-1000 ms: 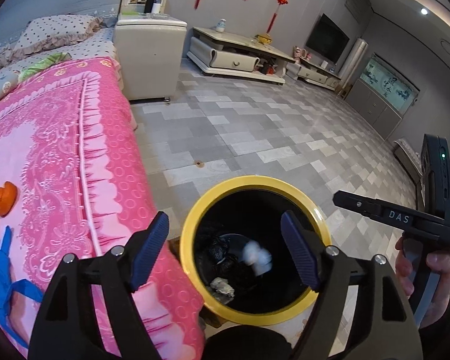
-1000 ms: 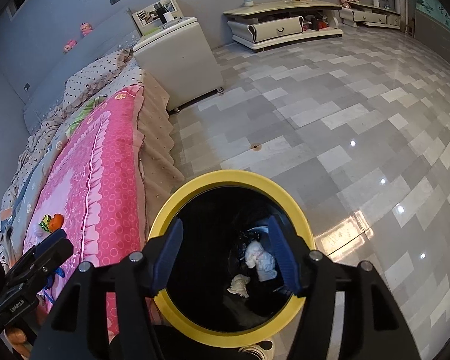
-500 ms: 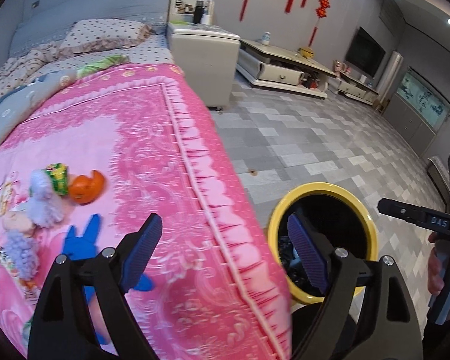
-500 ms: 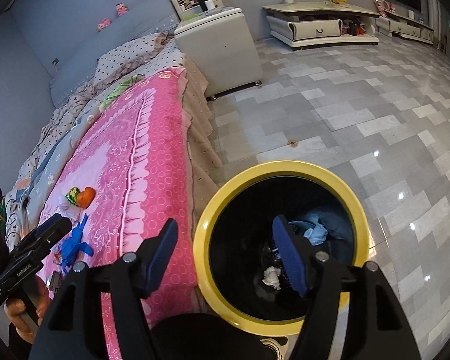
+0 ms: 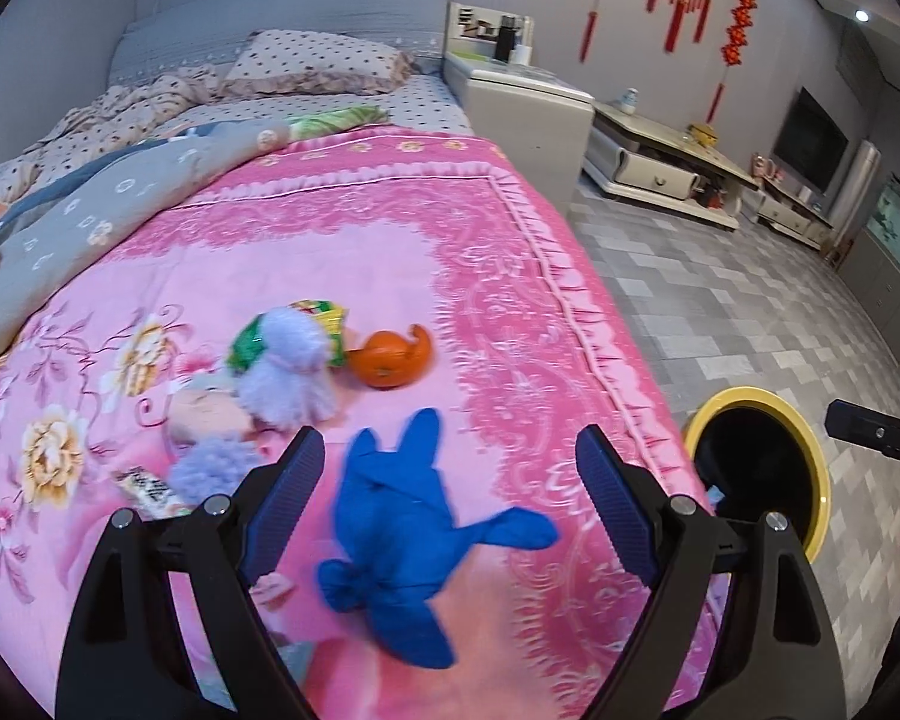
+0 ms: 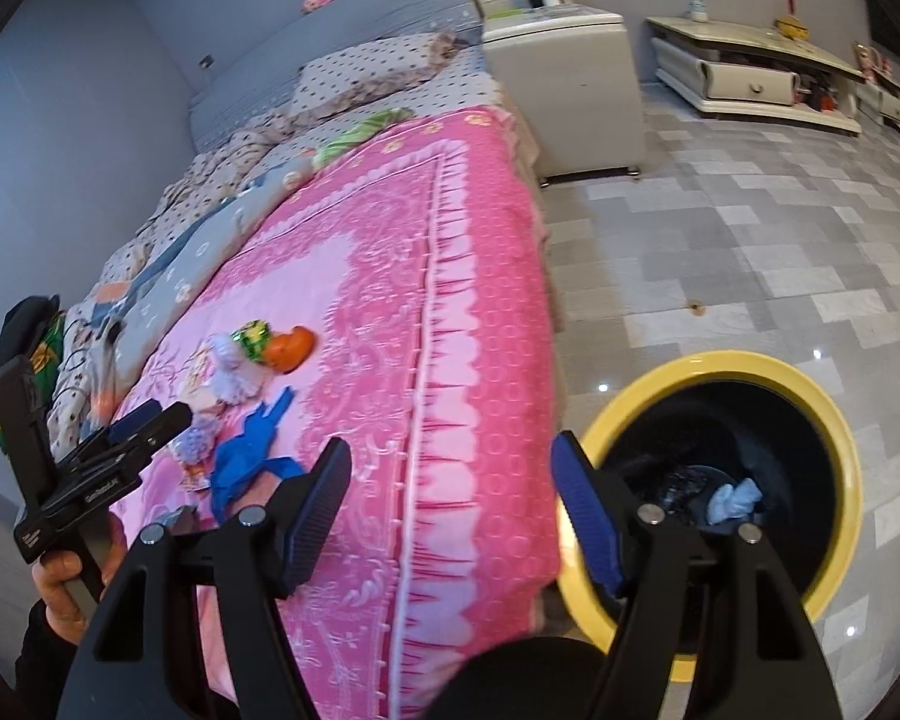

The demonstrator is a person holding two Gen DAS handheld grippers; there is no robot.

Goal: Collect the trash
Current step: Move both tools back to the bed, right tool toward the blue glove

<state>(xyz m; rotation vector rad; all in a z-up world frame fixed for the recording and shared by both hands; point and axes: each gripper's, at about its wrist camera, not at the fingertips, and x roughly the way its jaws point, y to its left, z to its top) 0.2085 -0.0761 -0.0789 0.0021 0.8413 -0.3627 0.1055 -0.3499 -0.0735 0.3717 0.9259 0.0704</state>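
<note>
With both tongs spread and empty, lower the left tongs (image 5: 444,480) straight over the blue glove (image 5: 411,540) at lower centre, pinching its bunched middle rather than the pink bedspread (image 5: 510,276), before swinging to the yellow-rimmed bin (image 5: 810,480) at right.

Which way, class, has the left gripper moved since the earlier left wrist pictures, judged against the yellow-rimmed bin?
Yes. The left gripper has swung away from the yellow-rimmed bin, now at its right, and over the pink bedspread, above the blue glove.
</note>
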